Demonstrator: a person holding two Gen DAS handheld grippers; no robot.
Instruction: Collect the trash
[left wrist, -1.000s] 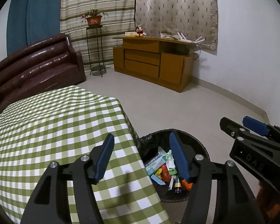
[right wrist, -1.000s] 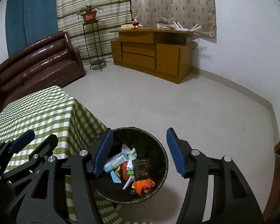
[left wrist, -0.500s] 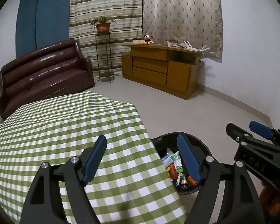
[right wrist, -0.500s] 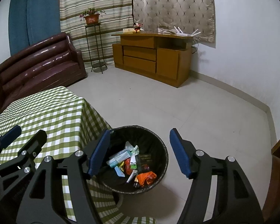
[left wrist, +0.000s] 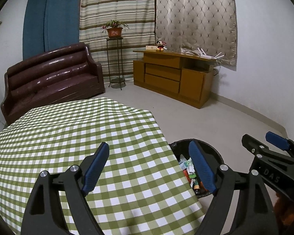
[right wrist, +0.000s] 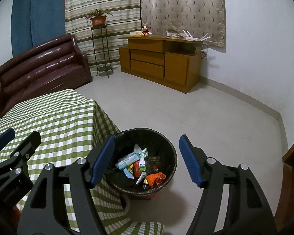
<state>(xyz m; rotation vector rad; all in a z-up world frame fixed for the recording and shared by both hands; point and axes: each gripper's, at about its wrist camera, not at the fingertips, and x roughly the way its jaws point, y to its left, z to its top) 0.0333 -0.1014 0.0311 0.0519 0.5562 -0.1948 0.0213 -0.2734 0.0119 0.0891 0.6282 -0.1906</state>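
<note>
Black-lined, the trash bin [right wrist: 145, 160] stands on the floor beside the table's checked cloth [left wrist: 72, 137], holding wrappers, tubes and an orange bag. Both the left gripper [left wrist: 150, 168] and the right gripper [right wrist: 146, 159] have just been opening, nothing between their jaws. The drop-off looks done; the next move likely calls for finding any remaining litter, since the cloth shows none

In the left wrist view, the tablecloth's [left wrist: 88, 137] corner and the left gripper's [left wrist: 149, 168] right finger covered most of the bin [left wrist: 211, 148]; its trash [left wrist: 188, 168] showed only as a sliver. The right gripper [left wrist: 272, 146] was cut off by the right edge. In the right wrist view, wrapper [right wrist: 135, 160] labels were too small to read.
</note>
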